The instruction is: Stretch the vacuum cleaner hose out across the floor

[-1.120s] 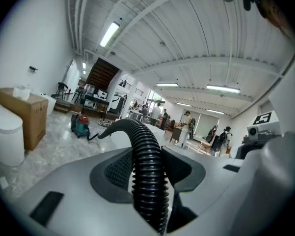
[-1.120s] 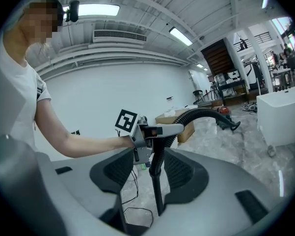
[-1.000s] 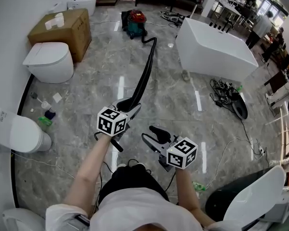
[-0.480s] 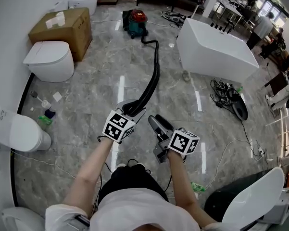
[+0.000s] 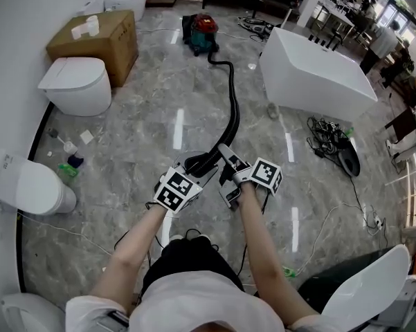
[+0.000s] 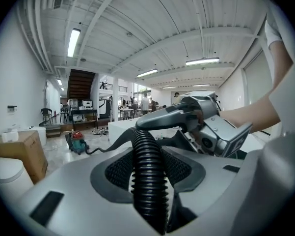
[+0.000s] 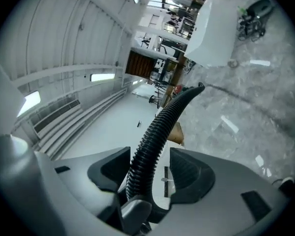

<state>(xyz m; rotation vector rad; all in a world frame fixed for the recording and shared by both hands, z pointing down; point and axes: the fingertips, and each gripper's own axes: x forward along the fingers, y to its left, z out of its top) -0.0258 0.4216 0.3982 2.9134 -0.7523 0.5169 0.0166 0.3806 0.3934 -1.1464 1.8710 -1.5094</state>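
In the head view, my left claw and my right claw are close together above the grey marble floor. Both are at the near end of the black hose. From there the hose runs away from me in a soft curve over the floor to the red and green vacuum cleaner. It stands far off, near the white bathtub.

In the left gripper view, the ribbed hose lies between my two jaws and the dark pads press on it from both sides, so this claw grips the hose. The right claw is just beside it, at the right of this view.

In the right gripper view, the hose passes between the jaws too, but a gap shows between it and the pad at the right. These jaws have just been opening. They stand apart and do not clamp the hose.
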